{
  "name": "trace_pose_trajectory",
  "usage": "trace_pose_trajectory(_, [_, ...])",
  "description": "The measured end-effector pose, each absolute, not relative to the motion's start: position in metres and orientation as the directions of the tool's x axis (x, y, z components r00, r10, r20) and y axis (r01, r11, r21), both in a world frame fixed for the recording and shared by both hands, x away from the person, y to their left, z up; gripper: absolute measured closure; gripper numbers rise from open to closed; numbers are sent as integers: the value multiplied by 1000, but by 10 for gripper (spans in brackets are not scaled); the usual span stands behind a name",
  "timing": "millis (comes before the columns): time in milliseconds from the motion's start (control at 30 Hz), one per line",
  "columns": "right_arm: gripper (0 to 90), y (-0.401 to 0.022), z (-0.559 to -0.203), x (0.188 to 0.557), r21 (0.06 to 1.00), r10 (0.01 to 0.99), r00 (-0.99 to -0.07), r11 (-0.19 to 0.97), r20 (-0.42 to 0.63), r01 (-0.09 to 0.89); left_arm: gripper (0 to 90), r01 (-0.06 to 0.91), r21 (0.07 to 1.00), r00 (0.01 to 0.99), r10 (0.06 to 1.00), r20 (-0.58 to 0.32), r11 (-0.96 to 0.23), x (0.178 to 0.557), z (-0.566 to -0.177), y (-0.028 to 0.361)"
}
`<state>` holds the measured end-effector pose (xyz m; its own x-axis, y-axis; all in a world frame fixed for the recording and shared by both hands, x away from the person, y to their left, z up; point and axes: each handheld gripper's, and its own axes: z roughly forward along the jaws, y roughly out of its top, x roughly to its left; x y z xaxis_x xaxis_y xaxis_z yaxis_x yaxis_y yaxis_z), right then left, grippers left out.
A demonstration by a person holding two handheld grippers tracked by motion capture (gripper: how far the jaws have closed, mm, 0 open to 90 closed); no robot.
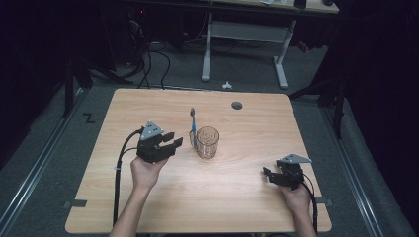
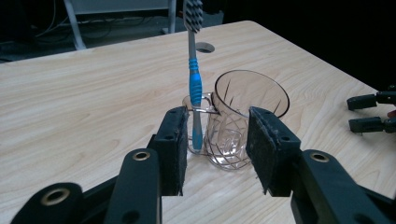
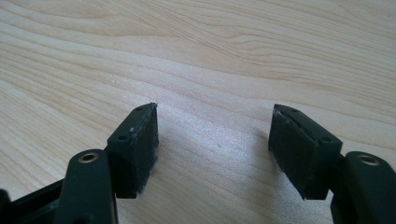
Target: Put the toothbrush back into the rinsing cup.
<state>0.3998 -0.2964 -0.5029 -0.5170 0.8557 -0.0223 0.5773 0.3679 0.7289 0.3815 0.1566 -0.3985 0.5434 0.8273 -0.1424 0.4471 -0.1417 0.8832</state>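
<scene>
You work at a pale wooden table [image 1: 148, 207] with a round cable hole [image 1: 237, 105] near its far edge, in a dark room with grey carpet and a white-legged desk [image 1: 279, 59] beyond.

Near the middle of the tabletop stands a clear cut-glass tumbler [image 1: 207, 142], upright. Touching its left side is a smaller clear holder, and in that holder stands a blue-and-grey toothbrush [image 1: 193, 126], upright with its bristle head on top. In the left gripper view the toothbrush [image 2: 194, 79] rises past the rim of the tumbler [image 2: 240, 116].

Your left gripper [image 1: 170, 143] hovers just to the left of the toothbrush and glass, pointing at them. Its jaws stand partly apart and nothing is between the pads; in its own view the glass and the brush sit beyond the tips, framed by the gap.

Your right gripper [image 1: 269, 175] sits well apart, near the right front of the table, pointing left. Its jaws stand wide apart over bare wood and hold nothing. In the left gripper view its two black tips [image 2: 369, 112] show at the right edge.
</scene>
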Motion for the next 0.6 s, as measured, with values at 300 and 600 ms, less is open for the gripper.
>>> trace_pose_trajectory(300, [337,-296,-503,400,729,856,-517,368,-22,577,591,458,878,544,825,-153,-139,374,-404,160])
trace_pose_trajectory(600, [337,-296,-503,400,729,856,-517,368,-22,577,590,459,881,530,832,-164,-119,366,-406,166])
